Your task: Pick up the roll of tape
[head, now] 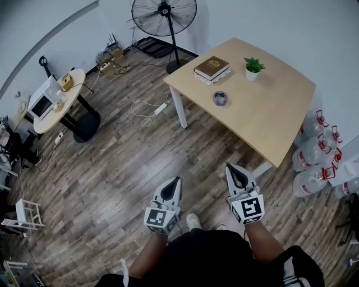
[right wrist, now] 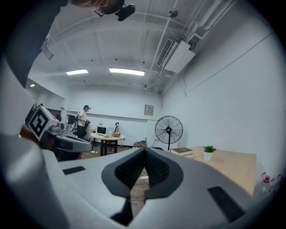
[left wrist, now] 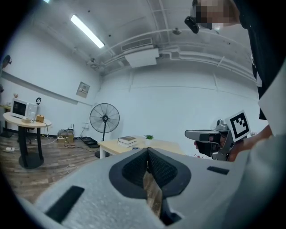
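Note:
The roll of tape (head: 220, 98), bluish with a dark hole, lies flat on the light wooden table (head: 269, 112), near its left edge. Both grippers are held over the wooden floor, well short of the table. My left gripper (head: 176, 180) is shut with nothing in it, its tips touching in the left gripper view (left wrist: 148, 152). My right gripper (head: 230, 167) is also shut and empty, its tips meeting in the right gripper view (right wrist: 144, 150). The tape is too small to make out in either gripper view.
On the table stand stacked books (head: 211, 68) and a small potted plant (head: 253, 68). A floor fan (head: 164, 14) stands behind the table. Water bottles (head: 314, 151) crowd the floor at the right. A round table (head: 56, 101) with equipment is at the left; cables (head: 147, 112) trail across the floor.

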Demonstrator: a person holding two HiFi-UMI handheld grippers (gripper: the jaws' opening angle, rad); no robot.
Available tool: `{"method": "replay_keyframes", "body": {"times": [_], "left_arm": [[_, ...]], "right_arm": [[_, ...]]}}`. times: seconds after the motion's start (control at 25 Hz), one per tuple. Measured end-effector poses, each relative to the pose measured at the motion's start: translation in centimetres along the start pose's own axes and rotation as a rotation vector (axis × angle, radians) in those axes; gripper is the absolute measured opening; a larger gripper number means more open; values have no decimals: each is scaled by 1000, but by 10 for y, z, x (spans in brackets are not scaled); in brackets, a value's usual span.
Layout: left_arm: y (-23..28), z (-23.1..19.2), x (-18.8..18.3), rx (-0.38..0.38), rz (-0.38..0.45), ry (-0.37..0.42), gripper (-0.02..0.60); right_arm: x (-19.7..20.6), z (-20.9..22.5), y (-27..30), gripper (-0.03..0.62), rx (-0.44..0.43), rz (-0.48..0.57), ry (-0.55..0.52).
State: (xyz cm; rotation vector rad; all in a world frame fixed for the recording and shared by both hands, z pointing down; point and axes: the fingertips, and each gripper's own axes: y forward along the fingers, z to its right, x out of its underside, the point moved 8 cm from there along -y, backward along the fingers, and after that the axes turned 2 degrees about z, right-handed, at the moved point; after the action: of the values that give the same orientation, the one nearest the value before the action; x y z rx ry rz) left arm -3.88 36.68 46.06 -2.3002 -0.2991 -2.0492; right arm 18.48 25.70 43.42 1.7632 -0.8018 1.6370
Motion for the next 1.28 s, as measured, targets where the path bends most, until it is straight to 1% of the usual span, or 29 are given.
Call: {"method": "replay_keyframes", "body": {"times": [0.28, 0.56, 0.84, 1.08, 1.28], "left_arm": [[6, -38, -6, 44, 20, -1, 3], [29, -58, -9, 73, 16, -7, 3], [79, -78, -12, 98, -2, -10, 3], [135, -92, -23, 123, -9, 6, 3], [179, -100, -31, 125, -14, 12, 3]], "right_arm": [[-1, -16, 23, -6, 30, -20, -9], [1, -6, 46, -6, 65, -34, 4], [6, 23, 91, -6, 78, -29, 15], [2, 64, 131, -6, 99, 1, 26], [5, 97, 156, -6, 110, -3, 38]]}}
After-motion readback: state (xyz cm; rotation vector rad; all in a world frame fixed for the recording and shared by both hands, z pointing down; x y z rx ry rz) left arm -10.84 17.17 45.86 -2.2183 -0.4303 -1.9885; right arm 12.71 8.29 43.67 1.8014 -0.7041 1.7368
